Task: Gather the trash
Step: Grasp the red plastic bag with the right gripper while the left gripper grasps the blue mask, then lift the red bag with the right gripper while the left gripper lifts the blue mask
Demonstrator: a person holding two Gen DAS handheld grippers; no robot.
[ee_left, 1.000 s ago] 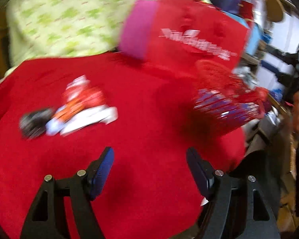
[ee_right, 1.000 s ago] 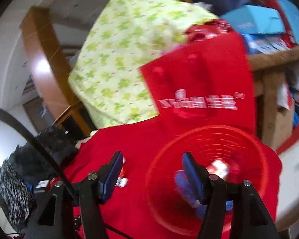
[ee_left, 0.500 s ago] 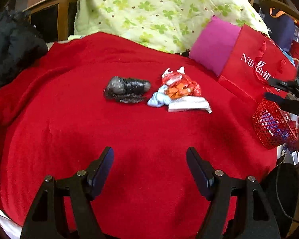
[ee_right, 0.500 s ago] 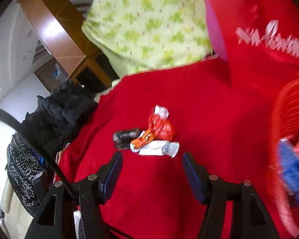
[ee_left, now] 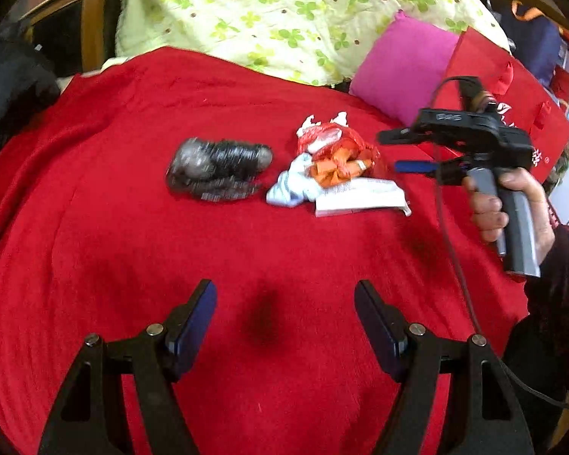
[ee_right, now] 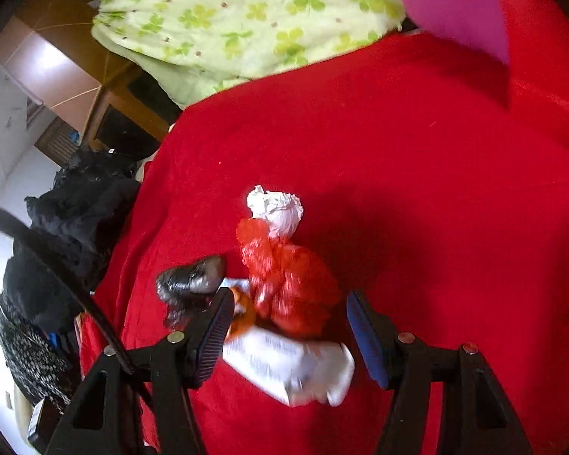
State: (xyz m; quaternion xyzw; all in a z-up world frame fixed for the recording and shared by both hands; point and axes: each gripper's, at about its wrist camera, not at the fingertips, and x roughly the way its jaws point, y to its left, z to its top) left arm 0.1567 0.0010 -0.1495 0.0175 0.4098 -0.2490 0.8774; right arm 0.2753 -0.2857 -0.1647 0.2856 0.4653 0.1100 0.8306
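Left gripper (ee_left: 284,314) jaws apart over bare red blanket (ee_left: 132,227), right gripper (ee_right: 290,326) jaws spread, straddling the white packet (ee_right: 296,367) (not pinching it), red bag (ee_right: 288,284) just beyond, black wad (ee_right: 191,278) beside it, green quilt (ee_left: 284,11) farthest.

Both wrist views downward; shared trash pile (ee_left: 334,167), right nearer.

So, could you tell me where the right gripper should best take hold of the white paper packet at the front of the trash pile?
Probably across its short width at the bare near end. The white paper packet lies flat on the red blanket, its far edge tucked under the red plastic bag. The right gripper hangs above it, open; coming straight down from above seems best.
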